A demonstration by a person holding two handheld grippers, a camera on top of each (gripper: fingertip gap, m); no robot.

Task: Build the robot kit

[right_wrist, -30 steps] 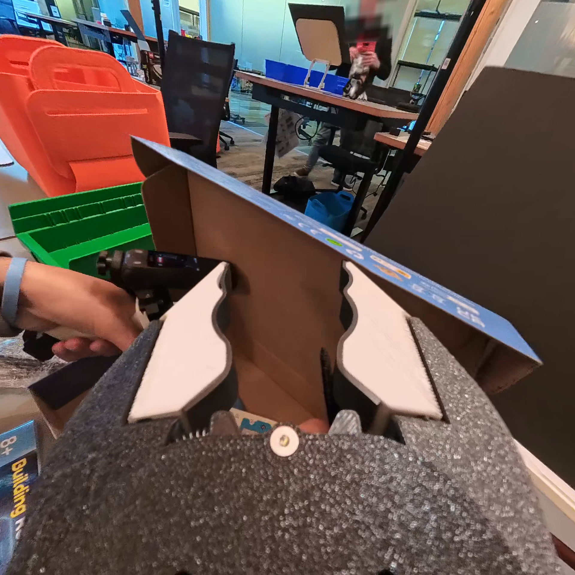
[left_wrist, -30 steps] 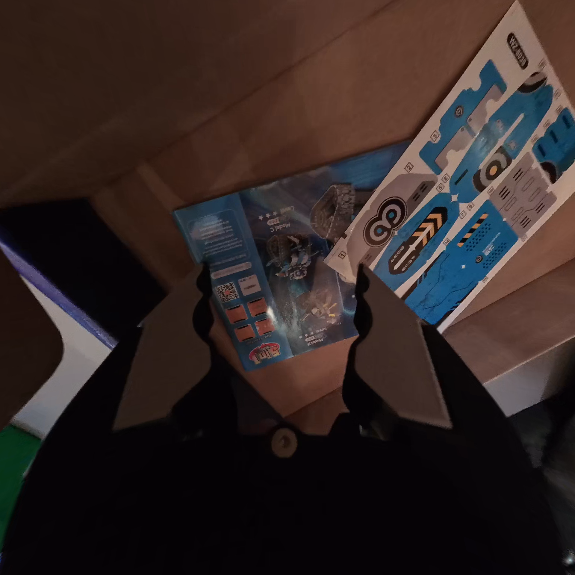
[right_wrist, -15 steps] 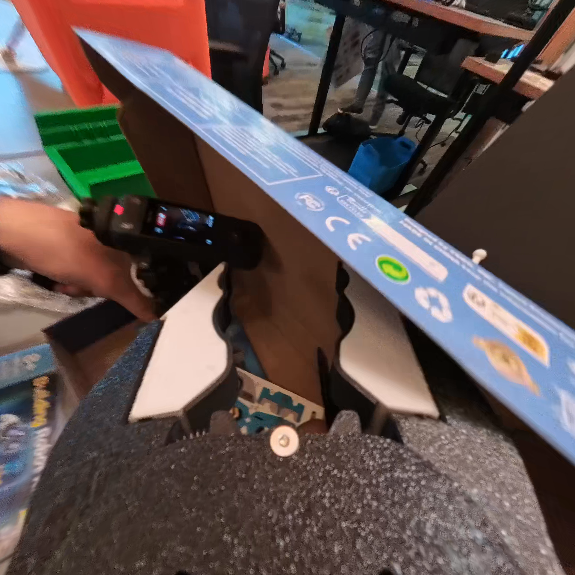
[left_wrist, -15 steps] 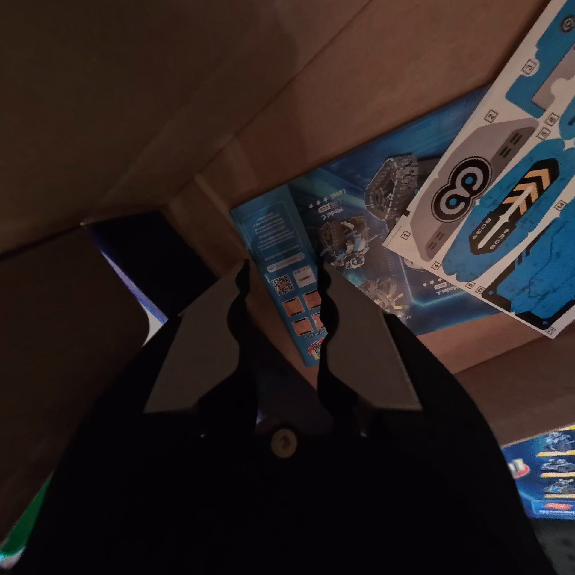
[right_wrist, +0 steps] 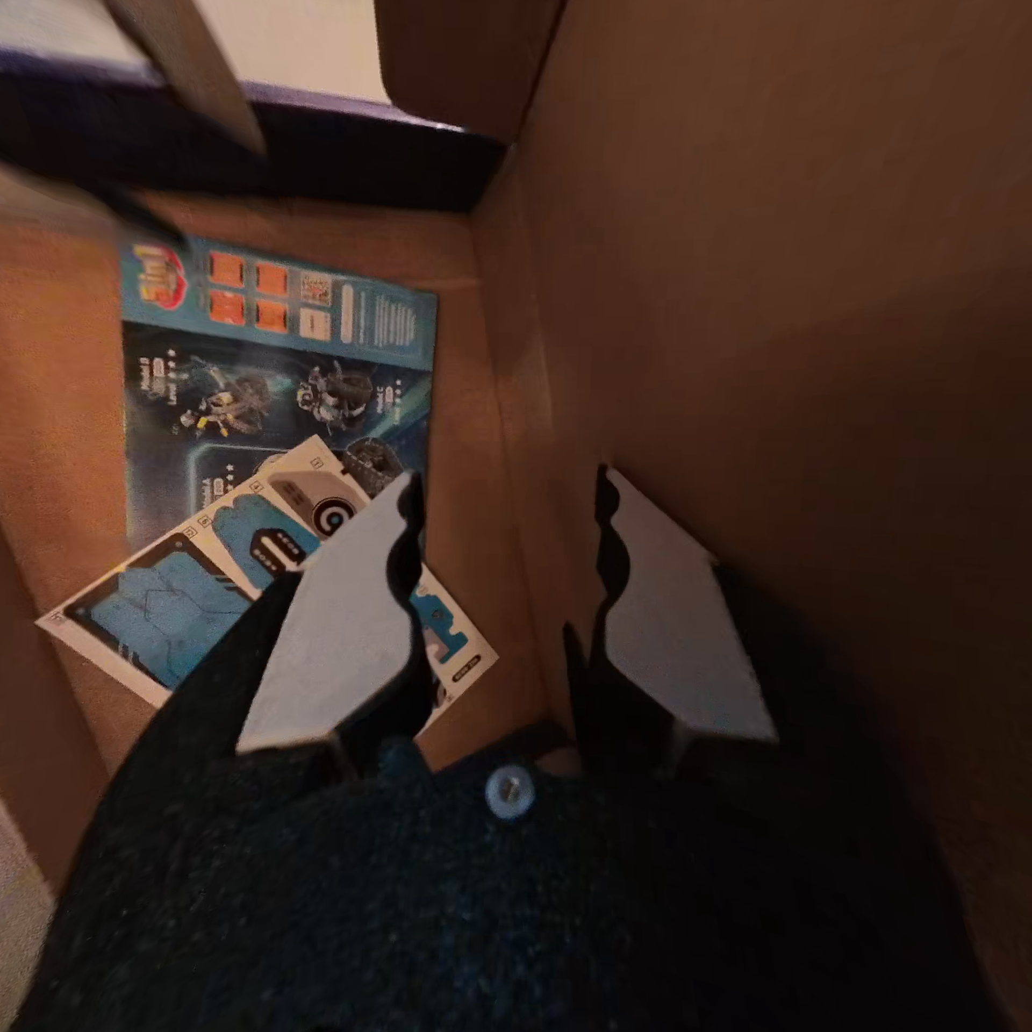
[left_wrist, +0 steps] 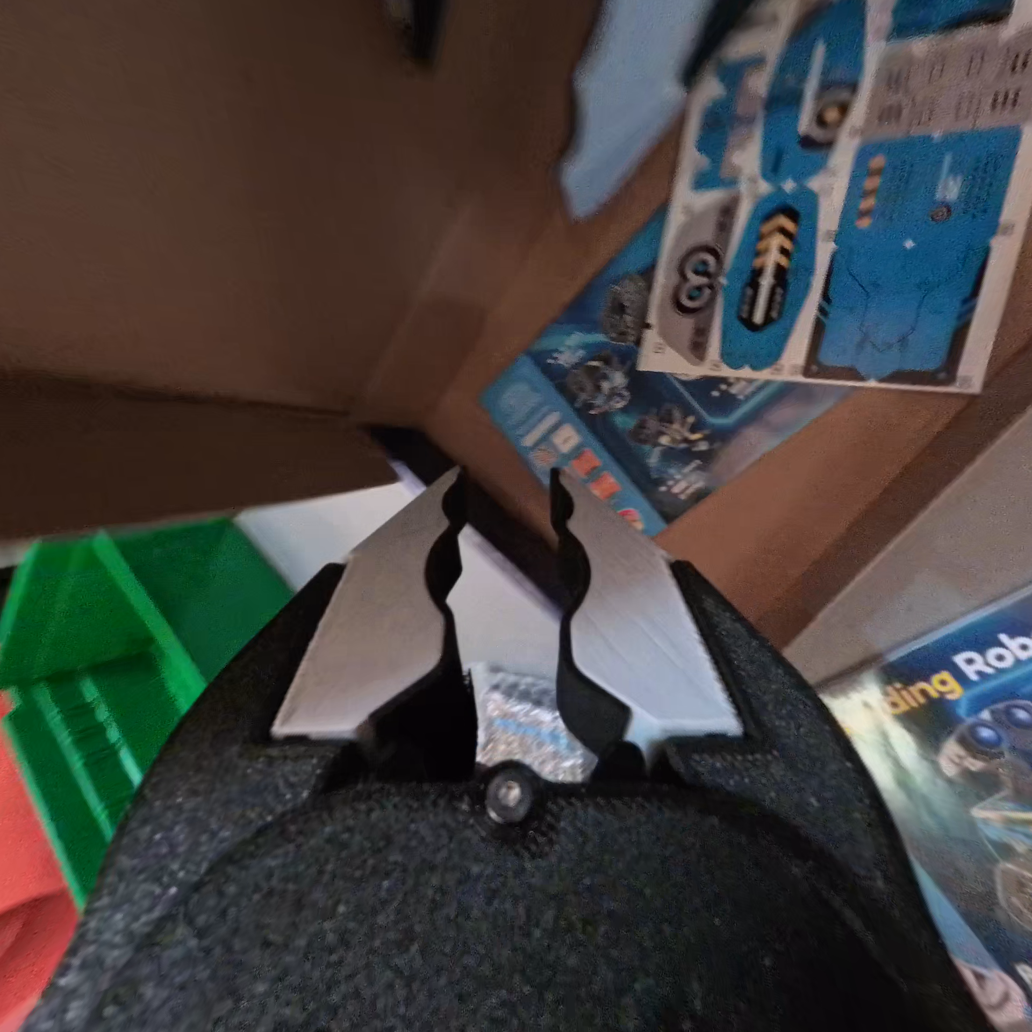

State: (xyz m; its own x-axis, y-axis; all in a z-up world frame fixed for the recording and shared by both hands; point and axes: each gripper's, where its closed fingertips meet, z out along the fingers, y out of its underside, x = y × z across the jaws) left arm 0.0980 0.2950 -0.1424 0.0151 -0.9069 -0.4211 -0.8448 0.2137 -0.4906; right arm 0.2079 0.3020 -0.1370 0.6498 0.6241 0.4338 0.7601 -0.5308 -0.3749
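Left tool (left_wrist: 505, 480): at the open end of a brown cardboard box (left_wrist: 234, 223), jaws a narrow gap apart and holding nothing; its tips sit over the dark lip of the box, with the pale worktop (left_wrist: 502, 603) showing between the fingers.

Right tool (right_wrist: 505, 480): reaching down inside the box, jaws wide apart and empty; its right finger (right_wrist: 670, 603) lies close along the box's side wall, though contact cannot be told in the dim light.

Booklet (right_wrist: 279, 380): a blue printed booklet lying flat on the box floor, its short end toward the box's open edge.

Sticker sheet (right_wrist: 167, 608): a white-bordered sheet of blue cut-out shapes, lying askew across the booklet's inner end; its long axis runs slantwise to the booklet's.

Key relation: the sheet passes under the right tool's left finger (right_wrist: 346, 603) and lies mostly to that tool's left; the right tool looks the nearer of the two. From the left tool, the booklet (left_wrist: 659, 441) and the sheet (left_wrist: 837, 234) lie ahead and to the right, deeper in the box.

Surroundings: a green plastic rack (left_wrist: 106, 642) and an orange-red object (left_wrist: 22, 826) near the worktop's left edge; a crinkled foil bag (left_wrist: 519, 726) under the left tool; a printed box lid (left_wrist: 949, 782) at right.

Image quality: both views are motion-blurred.
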